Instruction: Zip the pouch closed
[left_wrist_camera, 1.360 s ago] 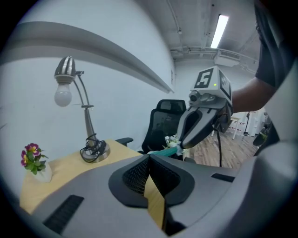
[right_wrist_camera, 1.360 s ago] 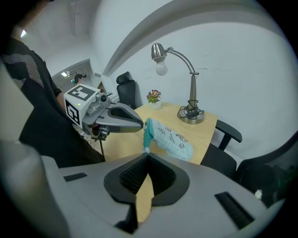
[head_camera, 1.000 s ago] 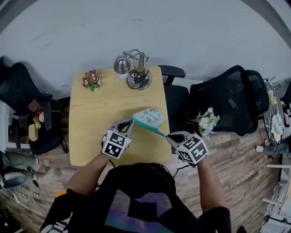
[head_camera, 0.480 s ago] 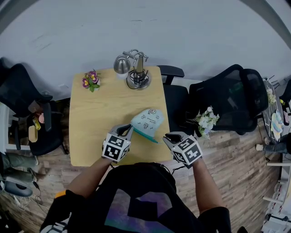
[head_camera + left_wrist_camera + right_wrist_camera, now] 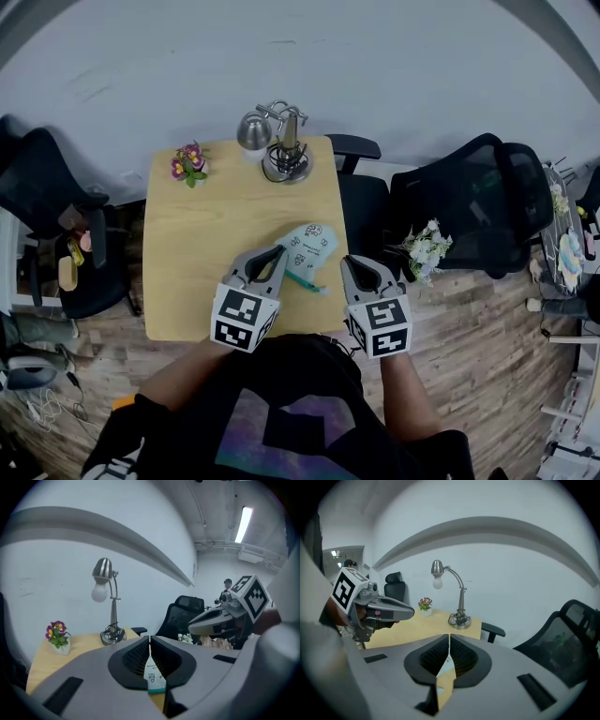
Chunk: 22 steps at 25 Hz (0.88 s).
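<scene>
Head view: both forearms reach over the table's [image 5: 197, 244] near edge, with the left gripper [image 5: 278, 255] at the pouch's [image 5: 307, 246] left edge and the right gripper [image 5: 350, 265] just beside it, apart. Left gripper view: the jaws are pressed together, pinching the pouch. Right gripper view: the jaws are closing on nothing, with the pouch below.

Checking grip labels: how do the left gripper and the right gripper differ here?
The left gripper is shut on the pouch. The right gripper holds nothing, and its jaws are closing across a thin, empty gap. In the head view the left gripper's tip meets the pouch's near corner, while the right gripper sits clear of the pouch. Shared: same build, a marker cube at the back, both pointing away from the person.
</scene>
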Each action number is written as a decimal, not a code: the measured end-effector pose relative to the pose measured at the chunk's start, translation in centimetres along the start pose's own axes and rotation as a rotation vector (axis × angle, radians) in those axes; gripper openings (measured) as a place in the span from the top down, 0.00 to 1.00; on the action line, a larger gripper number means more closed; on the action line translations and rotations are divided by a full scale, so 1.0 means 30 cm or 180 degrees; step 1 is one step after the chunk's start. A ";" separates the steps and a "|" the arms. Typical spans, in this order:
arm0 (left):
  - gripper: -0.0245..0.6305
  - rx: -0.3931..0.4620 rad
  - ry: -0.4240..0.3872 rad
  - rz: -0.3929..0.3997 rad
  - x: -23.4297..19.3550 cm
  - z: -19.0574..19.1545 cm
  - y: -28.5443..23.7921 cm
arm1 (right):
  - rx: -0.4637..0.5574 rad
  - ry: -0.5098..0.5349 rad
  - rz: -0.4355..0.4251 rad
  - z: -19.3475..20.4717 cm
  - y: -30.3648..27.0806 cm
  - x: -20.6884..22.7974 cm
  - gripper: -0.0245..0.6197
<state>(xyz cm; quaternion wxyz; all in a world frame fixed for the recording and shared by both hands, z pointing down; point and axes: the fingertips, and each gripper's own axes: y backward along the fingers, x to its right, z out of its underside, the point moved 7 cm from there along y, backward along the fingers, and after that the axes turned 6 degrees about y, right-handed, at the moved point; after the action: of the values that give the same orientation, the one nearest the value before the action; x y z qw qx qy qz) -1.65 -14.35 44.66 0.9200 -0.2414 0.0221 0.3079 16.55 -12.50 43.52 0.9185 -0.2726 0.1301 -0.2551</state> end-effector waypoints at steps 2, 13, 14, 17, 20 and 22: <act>0.94 0.0143 -0.0070 -0.0015 0.031 -0.057 0.028 | 0.0185 0.0055 0.0123 -0.050 0.037 -0.008 0.93; 0.94 0.0522 -0.0155 0.0071 0.145 -0.230 0.164 | 0.0996 0.0004 0.0385 -0.212 0.209 -0.059 0.94; 0.94 0.0552 -0.0172 0.0066 0.151 -0.236 0.171 | 0.1039 0.0008 0.0404 -0.218 0.220 -0.063 0.94; 0.94 0.0612 -0.0202 0.0050 0.164 -0.244 0.183 | 0.1110 0.0017 0.0473 -0.228 0.240 -0.073 0.94; 0.94 0.0614 -0.0195 0.0047 0.175 -0.241 0.187 | 0.1081 0.0005 0.0518 -0.219 0.239 -0.076 0.94; 0.94 0.0610 -0.0201 0.0061 0.178 -0.235 0.182 | 0.1047 -0.0029 0.0517 -0.207 0.231 -0.077 0.94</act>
<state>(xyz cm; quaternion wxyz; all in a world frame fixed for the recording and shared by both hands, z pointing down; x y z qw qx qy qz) 0.29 -10.80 35.07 0.9361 -0.1422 0.0248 0.3206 15.04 -8.95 34.74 0.9689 -0.1085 0.1042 -0.1967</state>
